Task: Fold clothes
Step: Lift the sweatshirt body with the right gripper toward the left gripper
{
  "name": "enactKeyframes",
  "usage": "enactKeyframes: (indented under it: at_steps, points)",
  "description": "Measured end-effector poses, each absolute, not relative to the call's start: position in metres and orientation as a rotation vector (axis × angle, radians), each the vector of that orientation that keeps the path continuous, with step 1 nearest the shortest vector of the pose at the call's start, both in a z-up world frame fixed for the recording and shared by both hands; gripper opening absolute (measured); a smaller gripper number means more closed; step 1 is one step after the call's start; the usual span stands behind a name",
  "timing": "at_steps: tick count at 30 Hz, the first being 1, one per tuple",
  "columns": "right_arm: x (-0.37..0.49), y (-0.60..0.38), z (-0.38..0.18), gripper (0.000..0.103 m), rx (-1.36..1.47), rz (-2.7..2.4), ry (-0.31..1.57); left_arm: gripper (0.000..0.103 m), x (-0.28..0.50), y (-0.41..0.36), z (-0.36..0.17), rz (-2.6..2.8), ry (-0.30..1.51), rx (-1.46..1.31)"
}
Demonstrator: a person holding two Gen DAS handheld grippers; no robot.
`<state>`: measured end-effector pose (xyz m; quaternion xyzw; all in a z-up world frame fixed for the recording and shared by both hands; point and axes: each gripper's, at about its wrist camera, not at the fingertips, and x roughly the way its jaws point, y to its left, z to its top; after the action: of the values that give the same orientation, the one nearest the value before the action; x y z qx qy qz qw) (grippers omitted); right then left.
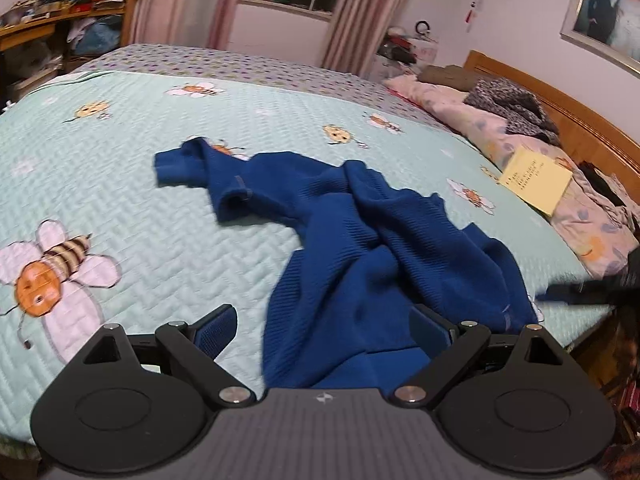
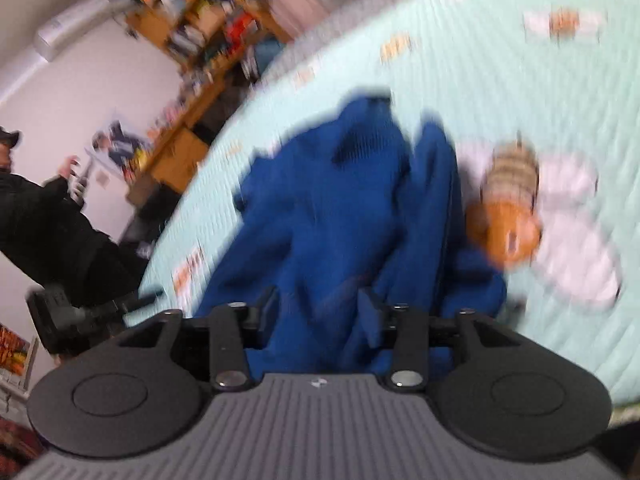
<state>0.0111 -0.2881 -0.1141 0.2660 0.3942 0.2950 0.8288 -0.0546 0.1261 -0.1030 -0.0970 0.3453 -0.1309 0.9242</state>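
While bare quilt [image 1: 168, 240] flanks the sweater [image 1: 360, 248], both claws [image 1: 324, 332] [image 2: 320, 312] seemingly gape.

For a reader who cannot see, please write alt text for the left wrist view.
A crumpled blue sweater lies on a pale green bee-print bedspread, its near edge between the wide-open fingers of the left claw. Pillows and a yellow paper lie along the wooden headboard at right.

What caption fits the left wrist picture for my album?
Open left hand-held gripper over a crumpled blue sweater on a bee-print quilt.
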Motion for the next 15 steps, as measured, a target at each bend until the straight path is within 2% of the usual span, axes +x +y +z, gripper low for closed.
enactKeyframes:
  at_steps: [3, 11, 12, 13, 14, 15]
  points:
    - [0.026, -0.284, -0.096, 0.064, 0.493, 0.576, 0.738, 0.093, -0.049, 0.107, -0.102, -0.296, 0.71, -0.177]
    - [0.08, -0.216, -0.135, 0.064, 0.252, 0.564, 0.758, 0.096, -0.055, 0.067, -0.098, -0.366, 0.74, -0.09]
    - [0.08, -0.212, -0.138, 0.058, 0.239, 0.571, 0.755, 0.096, -0.055, 0.066, -0.098, -0.361, 0.745, -0.087]
    - [0.08, -0.207, -0.141, 0.034, 0.225, 0.579, 0.751, 0.096, -0.055, 0.065, -0.098, -0.357, 0.749, -0.085]
    - [0.08, -0.203, -0.144, 0.019, 0.211, 0.586, 0.748, 0.096, -0.055, 0.066, -0.097, -0.353, 0.748, -0.093]
    - [0.08, -0.199, -0.147, 0.009, 0.2, 0.594, 0.744, 0.096, -0.054, 0.068, -0.097, -0.349, 0.746, -0.101]
